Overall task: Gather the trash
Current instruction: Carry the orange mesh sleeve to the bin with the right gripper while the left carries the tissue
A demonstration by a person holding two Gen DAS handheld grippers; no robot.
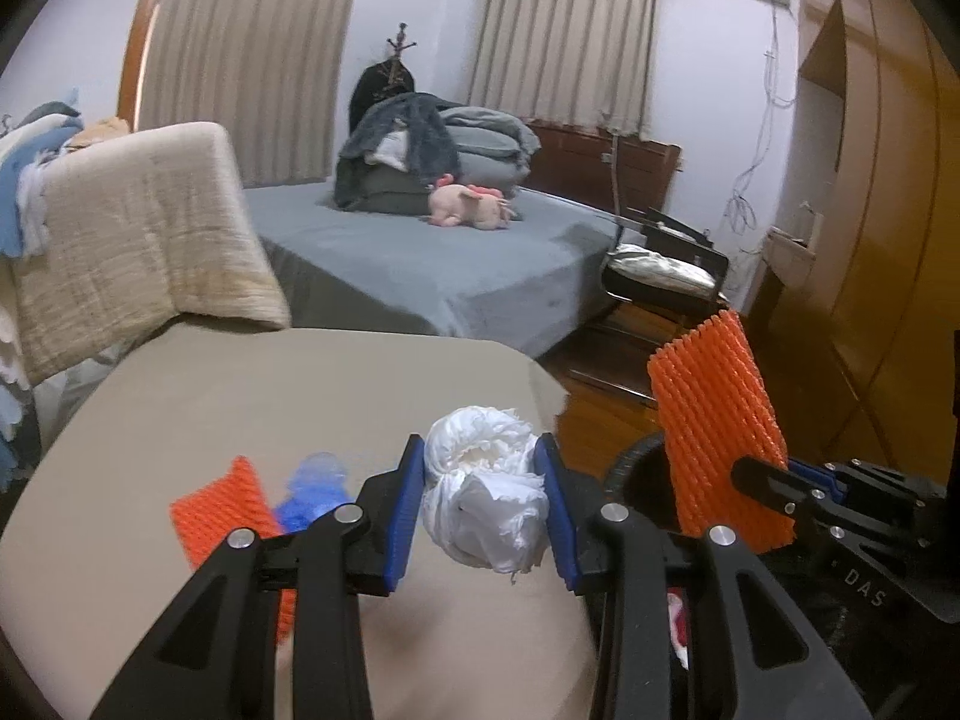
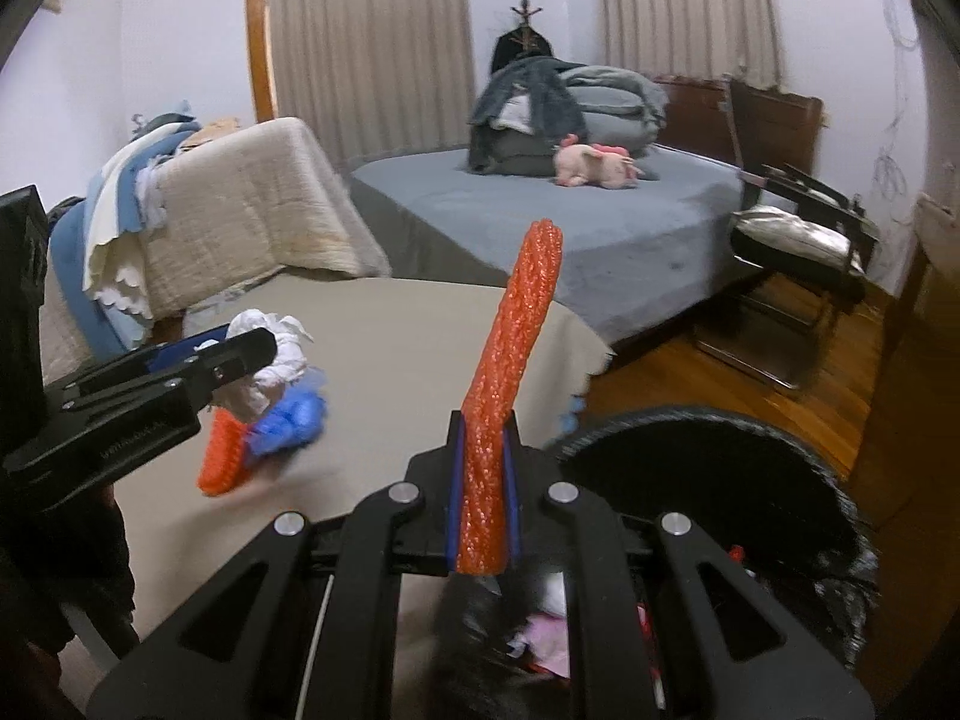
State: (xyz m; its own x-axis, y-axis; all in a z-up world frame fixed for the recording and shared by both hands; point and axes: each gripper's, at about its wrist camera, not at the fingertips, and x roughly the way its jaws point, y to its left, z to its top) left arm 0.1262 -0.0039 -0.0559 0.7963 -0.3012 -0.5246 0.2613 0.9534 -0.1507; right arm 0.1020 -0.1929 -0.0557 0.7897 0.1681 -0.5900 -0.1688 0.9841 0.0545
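My left gripper [image 1: 485, 468] is shut on a crumpled white tissue wad [image 1: 486, 492] and holds it just above the beige table [image 1: 240, 396]. It also shows in the right wrist view [image 2: 240, 354] with the wad [image 2: 270, 354]. My right gripper [image 2: 483, 468] is shut on an orange foam net sleeve [image 2: 510, 372], held upright beside the black trash bag [image 2: 720, 480]. The sleeve also shows in the left wrist view [image 1: 714, 432]. A second orange foam net [image 1: 216, 510] and a blue crumpled piece [image 1: 312, 492] lie on the table at the left.
The trash bag's opening [image 1: 636, 462] sits off the table's right edge and holds scraps. A bed [image 1: 432, 258] with a pink plush toy [image 1: 468, 207] lies behind. A chair [image 1: 660, 276] stands on the wood floor. A cloth-draped piece of furniture [image 1: 138, 228] stands at left.
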